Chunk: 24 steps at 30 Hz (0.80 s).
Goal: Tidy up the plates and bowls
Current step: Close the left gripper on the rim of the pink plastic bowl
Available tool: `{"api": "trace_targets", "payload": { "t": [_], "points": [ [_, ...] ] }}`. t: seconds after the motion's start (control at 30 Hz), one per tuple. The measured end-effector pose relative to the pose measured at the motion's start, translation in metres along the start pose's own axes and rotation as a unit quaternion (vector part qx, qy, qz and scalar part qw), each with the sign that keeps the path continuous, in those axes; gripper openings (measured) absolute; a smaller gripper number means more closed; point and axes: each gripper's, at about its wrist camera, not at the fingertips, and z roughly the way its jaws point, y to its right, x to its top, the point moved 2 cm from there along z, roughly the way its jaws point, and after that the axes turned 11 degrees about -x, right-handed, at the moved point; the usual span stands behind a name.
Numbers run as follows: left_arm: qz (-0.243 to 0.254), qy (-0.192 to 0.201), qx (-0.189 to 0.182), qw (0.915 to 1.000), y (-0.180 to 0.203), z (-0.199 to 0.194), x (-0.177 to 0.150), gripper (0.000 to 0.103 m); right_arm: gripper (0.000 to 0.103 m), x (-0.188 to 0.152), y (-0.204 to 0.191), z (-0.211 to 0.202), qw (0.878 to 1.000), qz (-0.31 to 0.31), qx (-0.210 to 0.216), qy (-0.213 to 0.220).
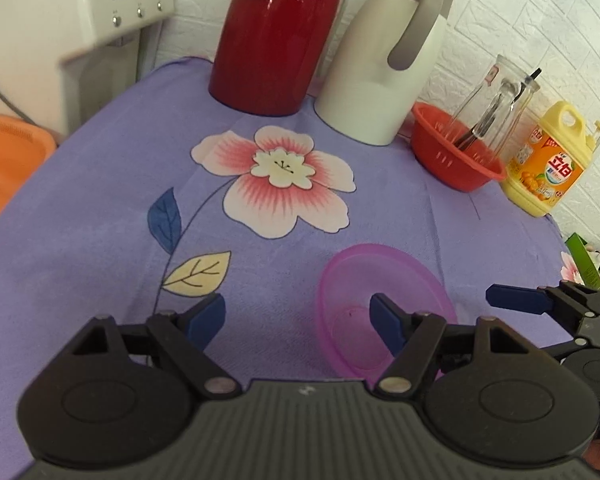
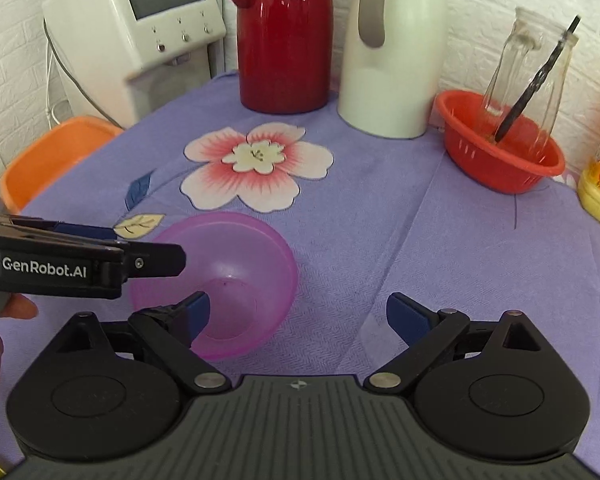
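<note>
Both grippers spread wide, holding nothing: left gripper (image 1: 298, 320) and right gripper (image 2: 298, 314) low over the purple flowered cloth (image 2: 380, 240) on the bench. Translucent pink plastic bowl (image 2: 224, 276) upright on the cloth, at five o'clock from the printed flower (image 2: 256, 164). Flanked from both sides, probably for lifting by the rim. No plates visible.

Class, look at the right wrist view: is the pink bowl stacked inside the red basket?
No, the pink bowl sits alone on the purple cloth, apart from the red basket.
</note>
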Motion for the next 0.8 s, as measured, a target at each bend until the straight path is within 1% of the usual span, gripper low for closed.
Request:
{"api": "trace_targets", "payload": {
  "t": [0.2,0.37,0.5,0.6,0.7,0.77,0.8],
  "points": [
    [0.002,-0.006,0.007,1.0,0.001,0.017,0.002,0.072,0.103,0.001,-0.003,0.013,1.0,0.0,0.011,-0.006],
    [0.015,-0.013,0.016,0.9997,0.007,0.029,-0.002,0.072,0.103,0.002,-0.011,0.019,1.0,-0.003,0.019,-0.004],
    [0.029,-0.013,0.02,0.9993,0.007,0.028,-0.004,0.072,0.103,-0.003,-0.015,0.02,1.0,-0.017,0.021,-0.009],
    [0.028,-0.009,0.027,0.9992,0.006,0.027,-0.004,0.072,0.103,-0.003,-0.006,0.018,1.0,-0.006,0.01,-0.005],
    [0.03,-0.008,0.031,0.999,0.009,0.027,-0.006,0.071,0.103,-0.003,-0.007,0.019,1.0,0.007,0.02,-0.01],
    [0.034,-0.011,0.021,0.9991,0.013,0.027,-0.009,0.07,0.103,-0.005,-0.015,0.019,0.999,-0.006,0.031,-0.013],
    [0.037,-0.013,0.019,0.9991,0.014,0.026,-0.011,0.066,0.103,-0.007,-0.019,0.019,0.999,-0.015,0.035,-0.015]
  ]
}}
